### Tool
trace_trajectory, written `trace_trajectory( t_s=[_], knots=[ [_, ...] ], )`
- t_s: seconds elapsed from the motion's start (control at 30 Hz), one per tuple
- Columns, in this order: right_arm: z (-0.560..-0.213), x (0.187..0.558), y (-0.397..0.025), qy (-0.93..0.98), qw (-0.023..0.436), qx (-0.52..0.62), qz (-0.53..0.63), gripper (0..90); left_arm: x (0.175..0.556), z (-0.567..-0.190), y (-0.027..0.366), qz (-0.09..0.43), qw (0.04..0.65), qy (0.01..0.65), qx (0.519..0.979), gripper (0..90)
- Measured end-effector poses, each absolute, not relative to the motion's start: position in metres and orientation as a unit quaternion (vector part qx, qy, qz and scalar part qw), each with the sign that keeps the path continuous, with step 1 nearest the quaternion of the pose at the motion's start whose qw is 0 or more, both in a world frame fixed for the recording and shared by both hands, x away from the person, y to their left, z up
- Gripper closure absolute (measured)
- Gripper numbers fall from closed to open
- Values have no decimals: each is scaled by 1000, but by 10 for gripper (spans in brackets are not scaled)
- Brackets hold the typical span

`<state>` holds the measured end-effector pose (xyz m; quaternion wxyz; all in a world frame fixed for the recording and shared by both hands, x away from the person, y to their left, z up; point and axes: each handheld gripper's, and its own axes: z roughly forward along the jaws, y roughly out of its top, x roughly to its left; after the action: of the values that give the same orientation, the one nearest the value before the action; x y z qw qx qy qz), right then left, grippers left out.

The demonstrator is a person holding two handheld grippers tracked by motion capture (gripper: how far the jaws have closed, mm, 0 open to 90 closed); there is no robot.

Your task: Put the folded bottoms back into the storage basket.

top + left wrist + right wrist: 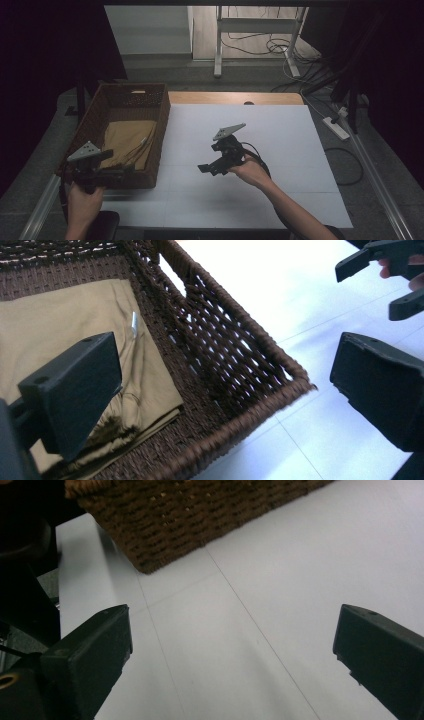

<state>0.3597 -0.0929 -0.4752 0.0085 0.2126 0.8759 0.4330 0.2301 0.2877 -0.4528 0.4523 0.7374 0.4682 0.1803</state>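
Left gripper (220,390) agape over wicker basket (235,365); folded tan cloth (60,335) inside

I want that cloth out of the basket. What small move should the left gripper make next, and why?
Probably lower the left gripper onto the tan cloth. Its jaws are open and straddle the basket's near corner, one over the cloth, one outside the rim, so it should shift inward first. The right gripper is open over the table.

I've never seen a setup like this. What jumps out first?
A dark woven basket at the white table's left edge, with tan folded cloth inside. A person holds two black grippers, both open: the left gripper at the basket's near corner, the right gripper above mid-table.
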Motion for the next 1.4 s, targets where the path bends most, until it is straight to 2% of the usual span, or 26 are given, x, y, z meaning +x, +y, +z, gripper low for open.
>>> trace_trajectory(
  t_s=[0.57, 0.87, 1.4],
  knots=[
    [-481, 350, -121, 873, 23, 226, 432, 32, 199, -472, 292, 188, 460, 470, 730, 6],
    [-481, 345, -129, 871, 28, 227, 435, 32, 189, -477, 292, 210, 461, 475, 719, 15],
    [-481, 337, -147, 870, 46, 234, 431, 33, 182, -489, 284, 204, 423, 477, 743, 1]
  ],
)
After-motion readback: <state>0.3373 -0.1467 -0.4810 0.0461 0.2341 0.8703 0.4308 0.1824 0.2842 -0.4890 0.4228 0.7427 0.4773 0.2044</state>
